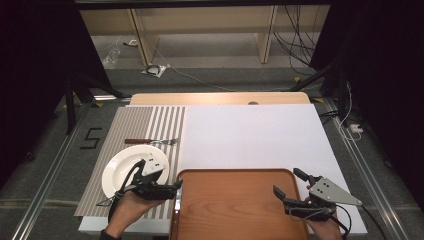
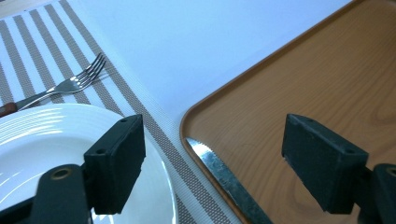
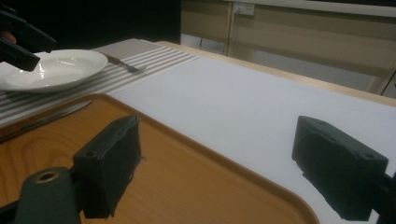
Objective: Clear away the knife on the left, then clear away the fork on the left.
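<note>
Table (image 1: 250,132), white-covered, carries everything; along its left edge lies a striped placemat (image 1: 150,122). A wooden tray (image 1: 235,205) sits at the near edge, centre, its left rim beside the mat. A white plate (image 1: 117,167) rests on the near part of the placemat, and a fork (image 1: 150,141) lies just beyond it, tines toward the table's middle. A knife (image 2: 224,179) lies on the tray, just inside and along its left rim.

The left gripper (image 1: 172,187) hangs above the tray's left rim, jaws released and empty, one pad over the plate and the other over the tray, the knife blade between and below them. The right gripper (image 1: 288,186) hovers over the tray's right rim, likewise spread and holding nothing.

Judged step: laying the place setting, with the knife next. The blade lies flat against the rim, so the pads should descend squarely astride the handle and close gently, avoiding the plate's edge.
</note>
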